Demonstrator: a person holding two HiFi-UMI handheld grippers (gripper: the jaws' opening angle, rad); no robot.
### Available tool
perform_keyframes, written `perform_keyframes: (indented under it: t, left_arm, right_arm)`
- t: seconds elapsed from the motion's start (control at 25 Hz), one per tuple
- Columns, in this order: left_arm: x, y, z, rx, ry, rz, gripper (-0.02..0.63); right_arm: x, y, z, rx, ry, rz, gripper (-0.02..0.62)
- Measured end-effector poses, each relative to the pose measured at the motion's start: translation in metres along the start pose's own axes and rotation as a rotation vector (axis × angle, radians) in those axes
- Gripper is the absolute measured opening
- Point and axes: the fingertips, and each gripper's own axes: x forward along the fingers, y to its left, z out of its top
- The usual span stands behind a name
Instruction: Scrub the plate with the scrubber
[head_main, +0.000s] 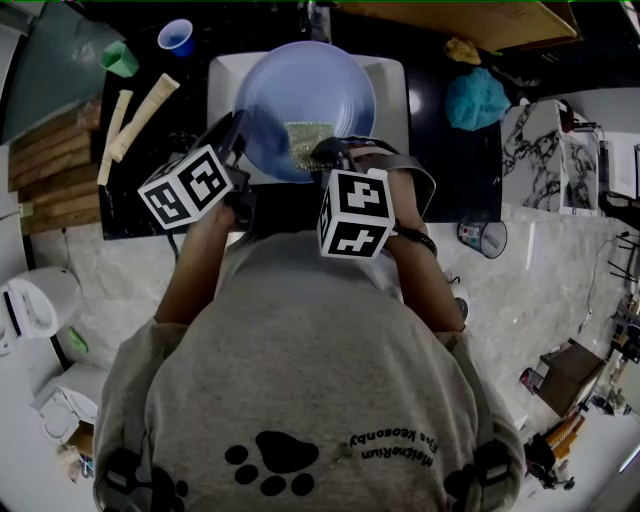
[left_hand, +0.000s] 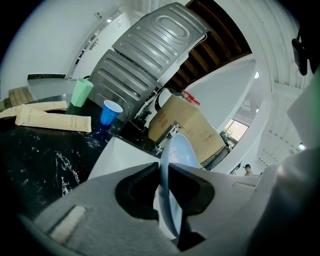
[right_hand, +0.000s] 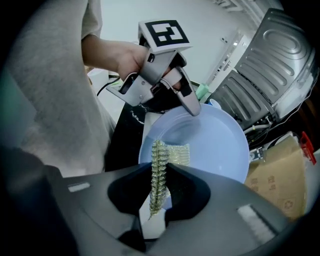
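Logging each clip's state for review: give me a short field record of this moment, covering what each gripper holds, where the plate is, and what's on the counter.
left gripper: jaws shut on the plate at its rim
right gripper: jaws shut on the scrubber
plate: light blue, held over the white sink
scrubber: appears to lie against the plate's inner face
counter: blue cup, green cup
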Motion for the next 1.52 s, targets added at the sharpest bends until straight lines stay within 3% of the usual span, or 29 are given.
perform_keyframes:
  t: [0.36, 0.48, 0.68, 0.88, 1.12, 1.32, 1.52]
  left_arm:
    - [-0.002, 0.01, 0.006, 0.021, -0.015, 0.032, 0.049]
    - [-0.001, 0.011, 0.005, 0.022, -0.012, 0.036, 0.049]
    - [0.001, 0.01, 0.002, 0.012, -0.004, 0.029, 0.046]
    - [0.001, 0.008, 0.0, 0.013, 0.001, 0.022, 0.046]
    - [-0.001, 0.004, 0.0, 0.01, -0.003, 0.005, 0.045]
    - [-0.004, 0.002, 0.002, -0.005, -0.012, -0.005, 0.046]
    - [-0.006, -0.004, 0.003, -0.018, -0.017, -0.021, 0.045]
  right_arm:
    - [-0.008, 0.03, 0.002, -0.03, -0.013, 0.155, 0.072]
    - [-0.015, 0.028, 0.002, -0.039, -0.016, 0.145, 0.072]
    - [-0.043, -0.005, 0.008, -0.06, -0.041, -0.028, 0.072]
    - [-0.066, -0.054, 0.0, -0.111, -0.007, -0.299, 0.072]
    - [-0.089, -0.104, -0.01, -0.075, 0.011, -0.604, 0.074]
    - [-0.092, -0.119, -0.02, -0.057, 0.031, -0.723, 0.074]
    - [-0.077, -0.122, -0.039, -0.038, 0.078, -0.726, 0.074]
